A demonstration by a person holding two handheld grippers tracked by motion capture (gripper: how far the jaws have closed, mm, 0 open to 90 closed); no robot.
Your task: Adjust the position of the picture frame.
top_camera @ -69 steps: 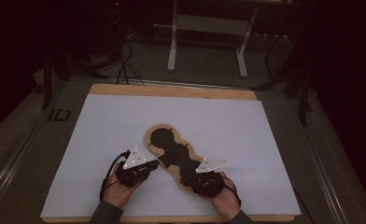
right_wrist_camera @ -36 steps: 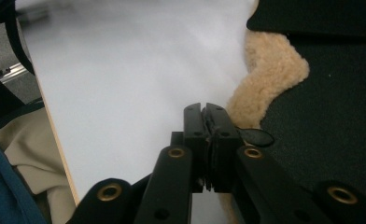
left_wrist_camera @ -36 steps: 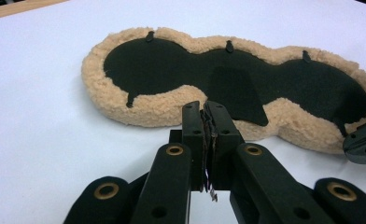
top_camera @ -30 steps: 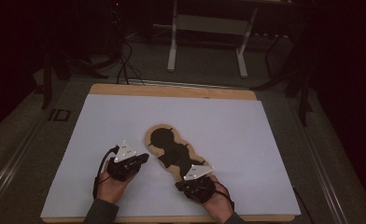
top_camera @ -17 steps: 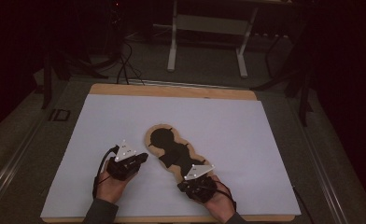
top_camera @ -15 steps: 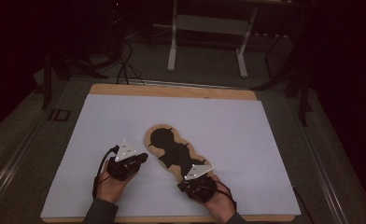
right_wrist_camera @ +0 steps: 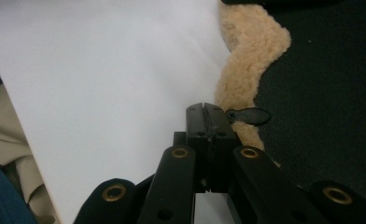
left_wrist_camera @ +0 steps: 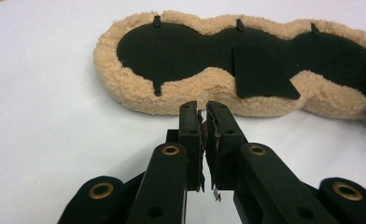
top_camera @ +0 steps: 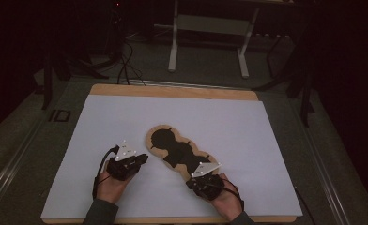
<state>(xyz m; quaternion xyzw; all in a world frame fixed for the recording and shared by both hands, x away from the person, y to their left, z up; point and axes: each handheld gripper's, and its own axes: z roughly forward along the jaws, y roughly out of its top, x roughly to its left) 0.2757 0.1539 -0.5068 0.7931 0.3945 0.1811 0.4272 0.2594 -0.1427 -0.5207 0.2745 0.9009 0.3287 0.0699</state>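
Fleecy tan pad (top_camera: 182, 151), soft, floppy, light; pinch fuzzy rim. Left gripper (left_wrist_camera: 203, 114) nearly closed, empty; right gripper (right_wrist_camera: 208, 112) closed at bench's near edge.

A dim room: a white sheet-covered wooden tabletop (top_camera: 126, 122) stands on grey carpet floor (top_camera: 205, 70), with a pale metal desk frame (top_camera: 210, 28) and black cables (top_camera: 126, 65) beyond.

A wooden bench (top_camera: 172, 90) carries a white sheet (top_camera: 126, 122) that covers nearly all of its top. On the sheet, near its middle and slanting toward the near right edge, lies a tan fleece pad (top_camera: 181, 152) with a black inner face.
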